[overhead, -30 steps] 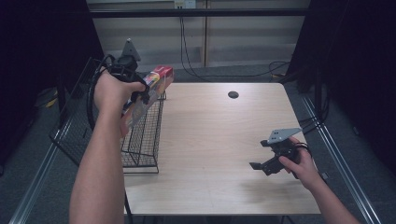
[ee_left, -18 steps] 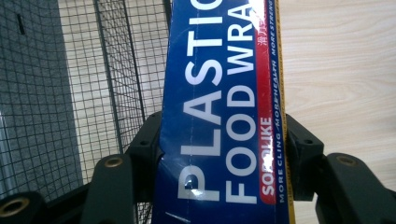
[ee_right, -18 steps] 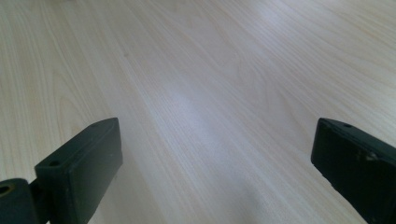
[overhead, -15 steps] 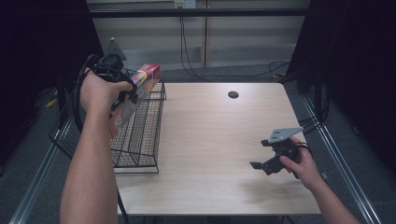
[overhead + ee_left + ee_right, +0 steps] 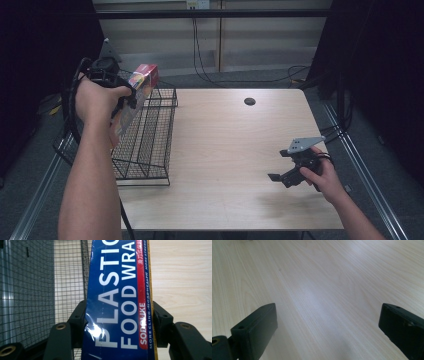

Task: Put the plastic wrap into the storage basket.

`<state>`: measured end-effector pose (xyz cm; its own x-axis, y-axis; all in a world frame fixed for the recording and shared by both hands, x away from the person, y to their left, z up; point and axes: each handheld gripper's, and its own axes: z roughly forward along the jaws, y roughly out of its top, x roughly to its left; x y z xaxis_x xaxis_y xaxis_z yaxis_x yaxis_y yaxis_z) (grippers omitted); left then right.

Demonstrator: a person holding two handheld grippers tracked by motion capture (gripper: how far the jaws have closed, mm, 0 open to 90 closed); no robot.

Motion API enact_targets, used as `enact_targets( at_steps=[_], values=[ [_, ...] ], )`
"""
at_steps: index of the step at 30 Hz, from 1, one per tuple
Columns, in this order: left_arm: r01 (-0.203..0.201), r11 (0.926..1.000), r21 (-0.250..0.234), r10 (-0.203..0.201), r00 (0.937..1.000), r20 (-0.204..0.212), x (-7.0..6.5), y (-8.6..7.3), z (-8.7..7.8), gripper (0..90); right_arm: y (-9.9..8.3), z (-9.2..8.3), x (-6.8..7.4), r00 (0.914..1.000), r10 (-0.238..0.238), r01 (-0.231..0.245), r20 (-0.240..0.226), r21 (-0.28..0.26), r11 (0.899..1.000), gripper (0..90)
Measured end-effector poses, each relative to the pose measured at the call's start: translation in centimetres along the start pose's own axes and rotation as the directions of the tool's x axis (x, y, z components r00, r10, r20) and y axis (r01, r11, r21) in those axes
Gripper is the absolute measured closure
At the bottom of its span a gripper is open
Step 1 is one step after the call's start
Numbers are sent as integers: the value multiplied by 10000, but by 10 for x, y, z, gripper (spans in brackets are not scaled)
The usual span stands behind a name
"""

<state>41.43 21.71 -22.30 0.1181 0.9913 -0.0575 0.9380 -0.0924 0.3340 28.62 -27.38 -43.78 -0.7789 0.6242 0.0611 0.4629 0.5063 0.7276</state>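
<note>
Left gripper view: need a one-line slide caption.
Left gripper clamps a blue plastic food wrap box above the wire basket beside the wooden table.

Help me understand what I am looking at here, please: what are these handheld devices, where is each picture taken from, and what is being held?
A person at a wooden table holds a two-jaw gripper in each hand. The high view looks down from above the person's side. Each of the other two pictures comes from a camera riding on one gripper, looking along its black jaws. The left gripper is clamped on a long box of plastic food wrap, held above a black wire basket at the table's left edge. The right gripper hangs low over bare wood, its jaws wide apart with nothing between them. A small dark round hole sits near the table's far edge.
</note>
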Motion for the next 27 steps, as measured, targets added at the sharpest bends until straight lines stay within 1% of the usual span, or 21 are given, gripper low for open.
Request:
enact_targets(
  at_steps=[2, 4, 5, 7, 9, 10, 11, 12, 13, 14, 17, 18, 19, 22, 24, 26, 27],
  values=[
    [97, 9999, 66, -97, 10000, -10, 4, -1, -1, 439, 0, 0, 0, 10000, -5, 5, 8, -12, 10000, 19],
    [196, 9998, 6, -196, 9996, -213, 9, -2, -1, 439, 0, 0, 0, 10000, 3, -3, 0, 33, 10000, 20],
    [423, 9991, -7, -423, 9990, -138, 12, -3, -1, 439, 0, 0, 0, 10000, -3, 3, 10, 36, 10000, 20],
    [563, 9984, -62, -565, 9982, -208, 18, -4, -2, 439, 0, 1, 1, 10000, -27, 28, -33, 66, 10000, 21],
    [677, 9977, -32, -677, 9972, -314, 22, -6, -2, 439, 0, 1, 1, 10000, -53, 53, 51, 55, 10000, 19],
    [653, 9979, -19, -653, 9968, -455, 25, -6, -3, 439, 0, 1, 0, 10000, -41, 41, -14, 59, 10000, 21],
    [694, 9976, -69, -696, 9964, -488, 27, -7, -2, 439, 0, 1, 0, 10000, -22, 22, 4, 63, 10000, 21],
    [843, 9964, -65, -845, 9957, -383, 29, -9, -2, 439, 0, 1, 0, 10000, -4, 4, 8, 53, 10000, 19],
    [818, 9966, -64, -820, 9957, -430, 32, -10, -2, 439, 0, 1, 0, 10000, 2, -2, -12, 49, 10000, 20],
    [934, 9956, -74, -936, 9947, -421, 33, -11, -1, 438, 0, 1, 0, 10000, 4, -4, -32, 51, 10000, 21],
    [1019, 9946, -173, -1028, 9929, -601, 38, -13, 1, 438, 0, 2, 1, 10000, -19, 19, -36, 63, 10000, 21],
    [1208, 9924, -230, -1219, 9911, -542, 40, -14, 2, 438, 0, 2, 1, 10000, -24, 24, -38, 59, 10000, 21],
    [1248, 9919, -216, -1258, 9907, -527, 41, -15, 3, 438, 0, 2, 1, 10000, -21, 21, -37, 50, 10000, 20],
    [1566, 9870, -360, -1585, 9856, -583, 45, -17, 6, 438, 0, 1, 1, 10000, -11, 11, -3, 56, 10000, 19],
    [1590, 9868, -319, -1608, 9849, -641, 48, -18, 7, 437, 0, 1, 1, 10000, -2, 2, -20, 62, 10000, 20],
    [1731, 9843, -333, -1752, 9818, -736, 49, -19, 10, 437, 0, 2, 1, 10000, -44, 45, -58, 77, 10000, 20],
    [1766, 9840, -220, -1778, 9811, -762, 50, -20, 11, 437, 0, 2, 1, 10000, -18, 19, -78, 104, 9999, 20]
  ],
)
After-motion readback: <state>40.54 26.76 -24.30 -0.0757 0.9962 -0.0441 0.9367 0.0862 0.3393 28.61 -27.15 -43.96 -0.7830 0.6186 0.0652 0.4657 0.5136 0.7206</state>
